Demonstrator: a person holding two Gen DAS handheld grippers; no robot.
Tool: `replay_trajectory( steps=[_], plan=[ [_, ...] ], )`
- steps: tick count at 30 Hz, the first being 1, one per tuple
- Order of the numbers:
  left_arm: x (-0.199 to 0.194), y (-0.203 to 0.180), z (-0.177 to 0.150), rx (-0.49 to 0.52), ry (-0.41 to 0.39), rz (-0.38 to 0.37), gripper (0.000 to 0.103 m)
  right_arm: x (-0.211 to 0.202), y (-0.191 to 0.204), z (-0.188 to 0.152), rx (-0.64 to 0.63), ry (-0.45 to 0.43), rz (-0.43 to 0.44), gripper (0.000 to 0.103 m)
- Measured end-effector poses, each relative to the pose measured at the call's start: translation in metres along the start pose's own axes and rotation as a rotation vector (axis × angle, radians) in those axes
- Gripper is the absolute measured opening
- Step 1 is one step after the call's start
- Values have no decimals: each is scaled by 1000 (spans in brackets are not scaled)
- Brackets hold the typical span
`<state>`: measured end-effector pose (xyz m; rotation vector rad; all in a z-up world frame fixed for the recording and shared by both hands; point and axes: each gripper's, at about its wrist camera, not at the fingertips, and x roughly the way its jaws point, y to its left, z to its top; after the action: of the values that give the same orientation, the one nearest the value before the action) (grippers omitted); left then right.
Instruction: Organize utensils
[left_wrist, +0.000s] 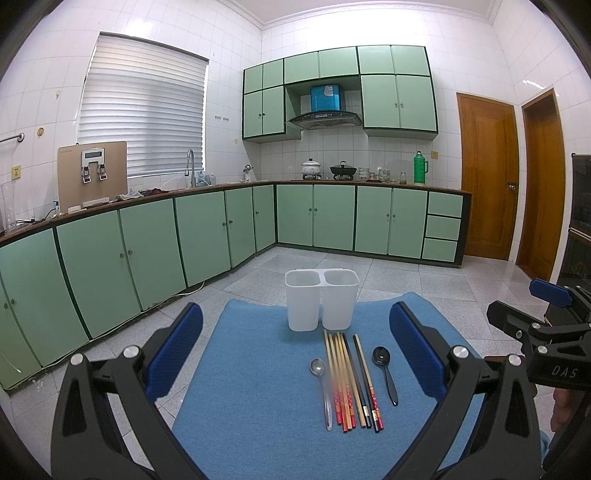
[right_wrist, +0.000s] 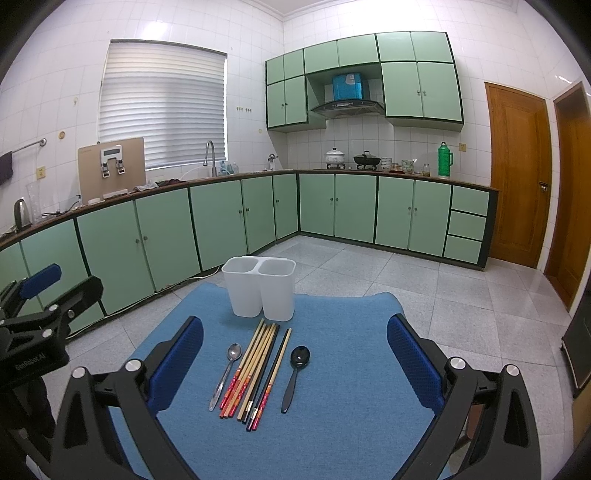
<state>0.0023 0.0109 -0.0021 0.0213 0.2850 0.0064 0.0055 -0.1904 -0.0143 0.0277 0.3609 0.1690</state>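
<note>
A white two-compartment holder (left_wrist: 321, 301) (right_wrist: 260, 291) stands upright at the far side of a blue mat (left_wrist: 258, 406) (right_wrist: 351, 387). In front of it lie a metal spoon (left_wrist: 322, 387) (right_wrist: 226, 373), several chopsticks (left_wrist: 351, 380) (right_wrist: 258, 369) side by side, and a black spoon (left_wrist: 384, 373) (right_wrist: 294, 373). My left gripper (left_wrist: 295, 350) hovers open above the mat's near side, holding nothing. My right gripper (right_wrist: 295, 354) is also open and empty over the utensils. Each gripper shows at the other view's edge.
The mat covers a small table over a grey tiled floor. Green cabinets (left_wrist: 147, 243) run along the left and back walls. Wooden doors (left_wrist: 487, 177) stand at the right. A dark cabinet (left_wrist: 580, 221) is at the far right.
</note>
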Motion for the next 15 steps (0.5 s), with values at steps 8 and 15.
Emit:
replay_trajectory(
  steps=[8,15],
  plan=[
    [0,-1,0,0,0,0,98,1,-2,-1,0,2,0,97],
    [6,4,-4,2,8,2,98,15,-7,-8,7,13,-5,97]
  ],
)
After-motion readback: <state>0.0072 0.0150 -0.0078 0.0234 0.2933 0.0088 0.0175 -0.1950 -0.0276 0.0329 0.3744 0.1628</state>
